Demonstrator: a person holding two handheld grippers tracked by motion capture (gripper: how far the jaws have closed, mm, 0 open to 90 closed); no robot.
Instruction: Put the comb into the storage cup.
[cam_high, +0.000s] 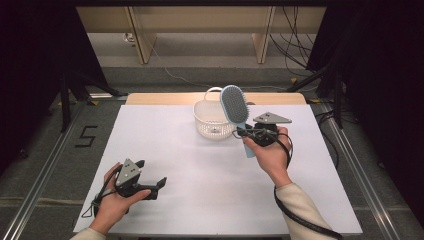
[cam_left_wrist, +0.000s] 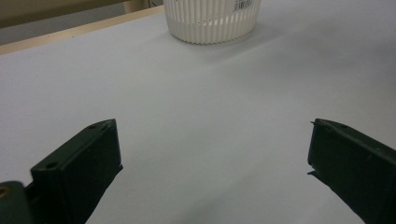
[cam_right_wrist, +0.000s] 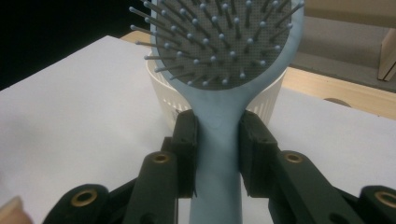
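The right hand-held gripper (cam_right_wrist: 217, 154) is clamped on the neck of a pale blue plastic paddle hairbrush with a grey bristle pad (cam_right_wrist: 224, 42), held upright just in front of the white slotted plastic basket (cam_high: 212, 122), its head above the basket's rim. The brush looks light and stiff, with a smooth handle that could slide between the pads; the narrow neck just below the head seems the surest place to take it. Nothing can be made out inside the basket. The left hand-held gripper (cam_left_wrist: 212, 154) rests well short of the basket on the white counter (cam_high: 190, 175), jaws spread wide, holding nothing
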